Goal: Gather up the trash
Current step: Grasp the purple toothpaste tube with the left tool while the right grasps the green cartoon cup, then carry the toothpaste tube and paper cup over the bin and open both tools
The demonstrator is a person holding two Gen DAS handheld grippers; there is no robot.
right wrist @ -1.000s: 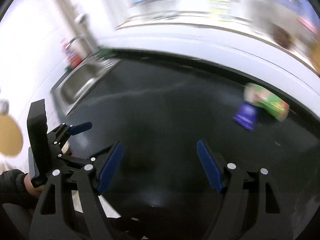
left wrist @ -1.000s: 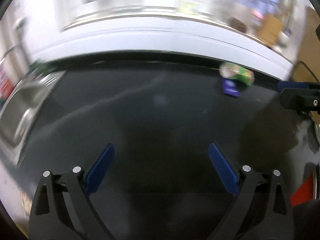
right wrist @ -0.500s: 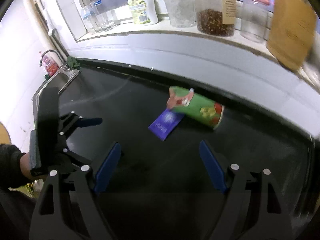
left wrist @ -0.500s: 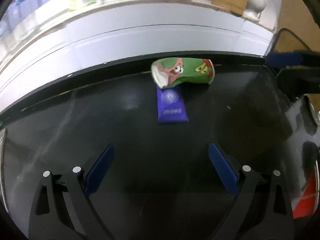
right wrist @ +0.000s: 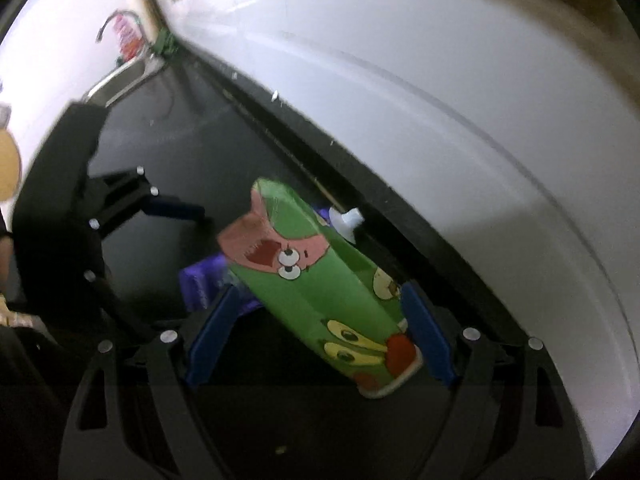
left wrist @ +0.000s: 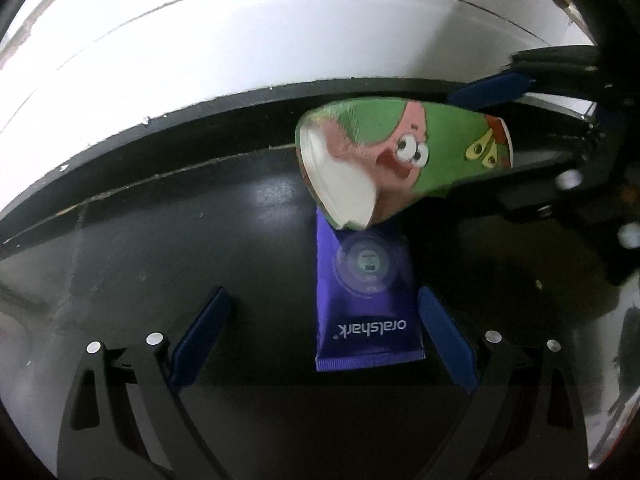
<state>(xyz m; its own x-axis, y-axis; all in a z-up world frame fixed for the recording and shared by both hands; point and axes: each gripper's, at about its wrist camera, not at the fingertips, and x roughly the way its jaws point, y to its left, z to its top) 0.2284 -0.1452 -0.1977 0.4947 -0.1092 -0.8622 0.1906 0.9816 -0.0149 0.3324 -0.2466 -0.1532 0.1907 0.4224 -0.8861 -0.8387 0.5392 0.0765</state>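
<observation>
Both grippers have closed in: green cup [right wrist: 320, 288] and purple tube [left wrist: 366, 300] now sit between their jaws.

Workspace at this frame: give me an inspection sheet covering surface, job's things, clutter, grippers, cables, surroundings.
Surface: dark glossy countertop, few crumbs.
Job's things: crushed green paper cup lying on its side, overlapping the purple tube flat beneath.
Clutter: nothing seen.
Grippers: left gripper open, tube between its fingers; right gripper open, cup between its fingers, not squeezed.
Cables: nothing seen.
Surroundings: white wall behind; sink at the counter's far end.
</observation>
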